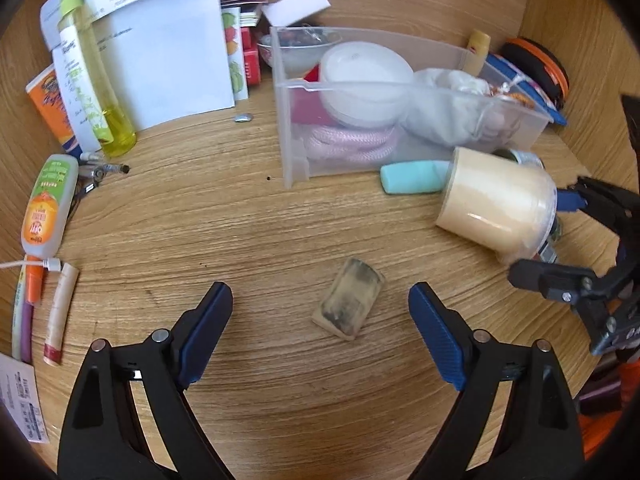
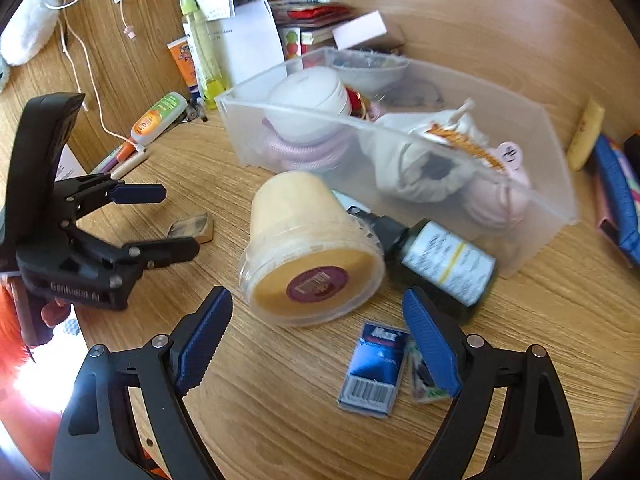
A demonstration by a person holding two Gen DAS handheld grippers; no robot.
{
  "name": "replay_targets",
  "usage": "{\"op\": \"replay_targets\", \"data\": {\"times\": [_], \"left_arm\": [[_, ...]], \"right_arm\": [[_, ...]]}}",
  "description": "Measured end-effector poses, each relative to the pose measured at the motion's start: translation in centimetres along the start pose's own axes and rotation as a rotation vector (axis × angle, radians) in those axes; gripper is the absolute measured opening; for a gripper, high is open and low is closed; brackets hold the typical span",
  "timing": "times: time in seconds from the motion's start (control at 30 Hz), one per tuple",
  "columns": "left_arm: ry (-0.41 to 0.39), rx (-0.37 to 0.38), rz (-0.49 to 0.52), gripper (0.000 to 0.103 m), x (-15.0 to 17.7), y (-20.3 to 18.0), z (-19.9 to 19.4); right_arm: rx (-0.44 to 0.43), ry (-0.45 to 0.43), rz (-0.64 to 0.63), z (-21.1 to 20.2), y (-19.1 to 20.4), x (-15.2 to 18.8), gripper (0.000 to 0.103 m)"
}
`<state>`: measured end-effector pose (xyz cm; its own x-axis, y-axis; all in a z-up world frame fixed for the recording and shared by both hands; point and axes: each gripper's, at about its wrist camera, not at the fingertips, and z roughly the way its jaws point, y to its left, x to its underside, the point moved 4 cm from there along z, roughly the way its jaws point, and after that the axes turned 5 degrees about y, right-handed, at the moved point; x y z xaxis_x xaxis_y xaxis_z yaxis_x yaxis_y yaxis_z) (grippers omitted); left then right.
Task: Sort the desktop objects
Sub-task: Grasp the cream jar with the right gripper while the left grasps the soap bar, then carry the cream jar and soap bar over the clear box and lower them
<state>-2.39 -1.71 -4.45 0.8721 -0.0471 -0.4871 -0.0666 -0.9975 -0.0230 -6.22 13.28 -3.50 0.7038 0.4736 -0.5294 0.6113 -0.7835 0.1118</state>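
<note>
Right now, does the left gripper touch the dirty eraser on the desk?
Apart. The left wrist view shows the eraser lying between the open fingers of the left gripper, with bare wood on both sides.

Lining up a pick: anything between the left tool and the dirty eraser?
No. In the left wrist view, only bare desk separates the open left tool from the eraser.
</note>
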Motion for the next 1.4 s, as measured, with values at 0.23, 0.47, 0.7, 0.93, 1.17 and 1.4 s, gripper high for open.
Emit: {"op": "replay_targets", "data": {"times": [0.23, 0.47, 0.7, 0.93, 1.17, 1.4], "left_arm": [[-0.004, -0.001, 0.039, 0.067, 0.0, -0.7, 0.6], [-0.045, -0.004, 0.030, 0.028, 0.2, -0.1, 0.3], [-0.068, -0.013, -0.017, 0.023, 0.1, 0.6, -0.2], [-0.149, 0.005, -0.060, 0.023, -1.8, 0.9, -2.3], [-0.229, 0.025, -0.081, 0.023, -3.3, 0.8, -4.5], [-0.285, 0.020, -0.081, 0.023, -5.0, 0.7, -6.0]], "right_arm": [[-0.055, 0.002, 0.021, 1.1, 0.2, -0.9, 0.084], [0.001, -0.032, 0.004, 1.2, 0.5, -1.1, 0.067], [-0.005, -0.071, 0.015, 0.1, 0.3, -0.8, 0.067], [-0.012, -0.121, 0.039, -1.4, 0.0, -1.2, 0.067], [-0.028, -0.168, 0.045, -3.4, -0.2, -1.5, 0.067], [0.008, -0.259, 0.044, -6.9, -0.6, -2.5, 0.067]]}}
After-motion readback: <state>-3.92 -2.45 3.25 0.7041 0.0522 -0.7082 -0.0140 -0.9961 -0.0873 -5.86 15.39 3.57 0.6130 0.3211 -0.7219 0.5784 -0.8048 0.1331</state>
